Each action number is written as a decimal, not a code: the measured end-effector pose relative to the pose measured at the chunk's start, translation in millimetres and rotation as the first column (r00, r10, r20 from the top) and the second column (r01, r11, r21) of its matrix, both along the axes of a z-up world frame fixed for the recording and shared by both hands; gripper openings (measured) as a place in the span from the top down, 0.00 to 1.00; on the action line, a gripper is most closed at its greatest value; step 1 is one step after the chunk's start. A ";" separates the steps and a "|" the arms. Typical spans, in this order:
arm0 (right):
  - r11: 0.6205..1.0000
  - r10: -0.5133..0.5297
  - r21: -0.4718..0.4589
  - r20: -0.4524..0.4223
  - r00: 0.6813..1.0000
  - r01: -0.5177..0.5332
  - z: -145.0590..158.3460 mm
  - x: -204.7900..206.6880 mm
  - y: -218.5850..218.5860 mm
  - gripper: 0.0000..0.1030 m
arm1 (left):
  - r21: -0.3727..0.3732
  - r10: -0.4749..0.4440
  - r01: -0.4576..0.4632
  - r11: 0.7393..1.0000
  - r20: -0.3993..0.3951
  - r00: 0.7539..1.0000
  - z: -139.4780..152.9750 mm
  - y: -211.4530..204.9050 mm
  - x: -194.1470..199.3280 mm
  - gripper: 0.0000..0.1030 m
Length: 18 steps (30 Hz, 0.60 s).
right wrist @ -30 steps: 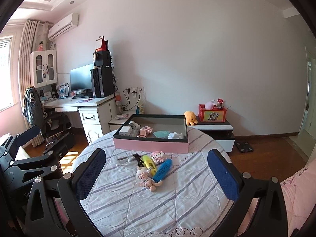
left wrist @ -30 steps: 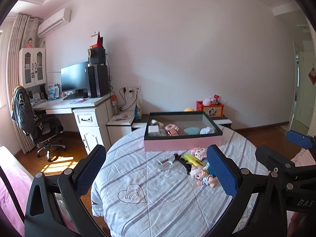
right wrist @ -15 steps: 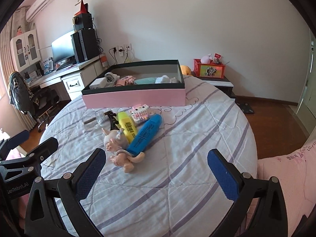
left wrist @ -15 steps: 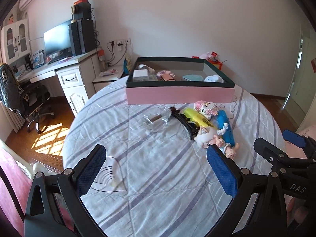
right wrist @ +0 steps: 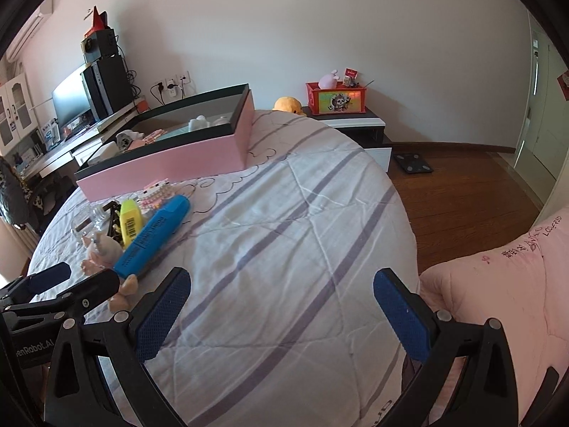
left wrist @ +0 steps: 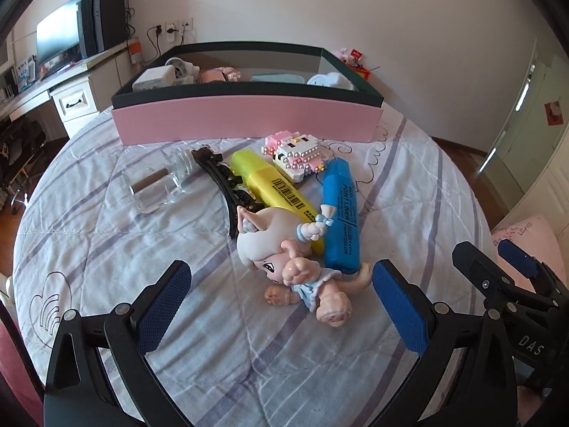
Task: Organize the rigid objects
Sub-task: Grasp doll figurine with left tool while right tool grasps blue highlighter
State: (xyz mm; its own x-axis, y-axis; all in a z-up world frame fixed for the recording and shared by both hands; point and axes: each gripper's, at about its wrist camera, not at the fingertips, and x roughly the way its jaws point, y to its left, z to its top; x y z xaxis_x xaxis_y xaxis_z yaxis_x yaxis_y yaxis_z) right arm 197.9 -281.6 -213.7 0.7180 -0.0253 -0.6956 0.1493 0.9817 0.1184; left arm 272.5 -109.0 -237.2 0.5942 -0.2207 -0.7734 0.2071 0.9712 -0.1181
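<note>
On the round quilted table, a pig-girl figurine [left wrist: 284,263] lies just ahead of my open, empty left gripper [left wrist: 281,299]. Behind it lie a blue highlighter [left wrist: 339,210], a yellow highlighter [left wrist: 274,188], a black hair clip [left wrist: 227,185], a pink block toy [left wrist: 295,156] and a small glass bottle [left wrist: 160,185]. A pink box [left wrist: 245,117] holding several items stands beyond. My right gripper [right wrist: 282,306] is open and empty over bare quilt, to the right of the pile; the blue highlighter [right wrist: 153,235] shows at its left.
The table edge [right wrist: 398,192] drops to wood floor on the right. A pink cushion [right wrist: 498,284] sits at the near right. A desk with a monitor [left wrist: 57,39] stands far left. A low cabinet with a red box [right wrist: 336,101] stands behind the table.
Both grippers have moved forward and down toward the table. The left one has closed in on the figurine. The right view has swung to the right of the pile.
</note>
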 end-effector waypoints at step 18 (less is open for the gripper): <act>0.999 0.053 0.004 -0.024 0.998 -0.053 -5.1 17.5 19.6 0.00 | -0.022 -0.061 0.061 0.998 0.013 0.998 1.8 32.6 -3.0 0.53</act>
State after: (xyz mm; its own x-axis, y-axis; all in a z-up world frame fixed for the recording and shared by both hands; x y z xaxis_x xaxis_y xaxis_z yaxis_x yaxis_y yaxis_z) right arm 215.4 -262.0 -218.8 0.7012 0.0146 -0.7128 0.0997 0.9879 0.1184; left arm 269.5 -76.4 -235.5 0.5887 -0.2740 -0.7605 0.2674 0.9538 -0.1367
